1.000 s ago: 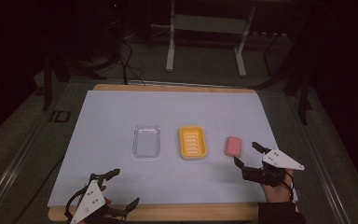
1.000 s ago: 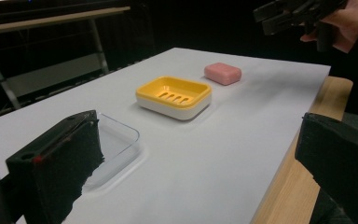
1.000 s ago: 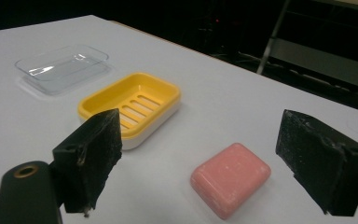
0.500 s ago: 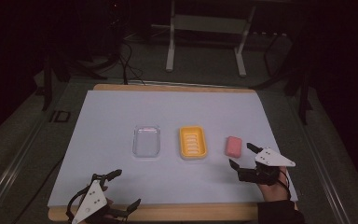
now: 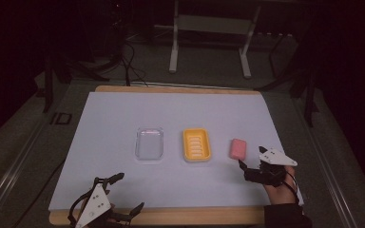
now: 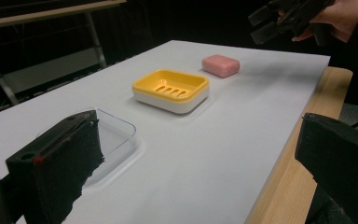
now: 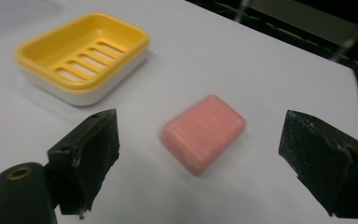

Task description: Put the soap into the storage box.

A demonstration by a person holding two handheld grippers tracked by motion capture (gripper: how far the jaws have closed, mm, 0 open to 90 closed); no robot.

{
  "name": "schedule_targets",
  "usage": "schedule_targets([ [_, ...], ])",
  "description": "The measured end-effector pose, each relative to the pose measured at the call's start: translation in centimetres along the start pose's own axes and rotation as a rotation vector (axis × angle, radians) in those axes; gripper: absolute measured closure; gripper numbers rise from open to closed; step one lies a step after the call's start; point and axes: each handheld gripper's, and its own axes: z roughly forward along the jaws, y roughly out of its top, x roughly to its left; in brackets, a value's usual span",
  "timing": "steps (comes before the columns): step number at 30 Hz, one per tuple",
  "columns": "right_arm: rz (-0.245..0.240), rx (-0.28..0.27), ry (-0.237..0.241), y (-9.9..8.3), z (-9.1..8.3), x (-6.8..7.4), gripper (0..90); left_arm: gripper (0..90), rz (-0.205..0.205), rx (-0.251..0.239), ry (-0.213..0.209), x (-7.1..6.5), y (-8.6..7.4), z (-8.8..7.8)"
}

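Pink soap [image 7: 203, 133] lies on the white counter [image 5: 123, 114] beside a yellow soap dish [image 5: 197, 145], the right gripper [image 5: 251, 160], jaws just opening wide and empty, lined up to grasp it.

Each hand-held gripper is built of black parts and topped by a pale grey three-cornered plate, as seen on the left hand-held gripper [image 5: 116, 197] and the right hand-held gripper [image 5: 252, 160]. Small dark holes are marked on the left plate. Thick, blocky black jaws with rough-faced pads are carried by both. A round, brass-ringed hole is seen beside the right gripper's left jaw. Thin black cables are trailed behind the right plate, where a dark sleeve [image 5: 285, 216] is worn.
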Motion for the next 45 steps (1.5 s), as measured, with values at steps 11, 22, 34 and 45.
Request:
schedule_targets([
  [11, 0.136, 0.199, -0.107, -0.5, 0.3, -1.8, 13.2, 0.8, 0.002, 0.004, -0.003, -0.1, 0.0, 0.0],
  [22, 0.251, 0.485, -0.032, -0.5, 0.8, -3.3, 16.4, 0.8, 0.014, 0.024, -0.004, -0.2, -0.1, 0.3],
  [34, 0.279, 0.736, 0.059, -1.2, 1.5, -3.3, 20.3, 0.8, 0.011, 0.027, -0.004, -0.2, -0.1, 0.3],
  [45, 0.378, 0.965, 0.153, -1.1, 1.6, -3.0, 21.7, 0.8, 0.012, 0.03, -0.001, -0.3, -0.1, 0.3],
])
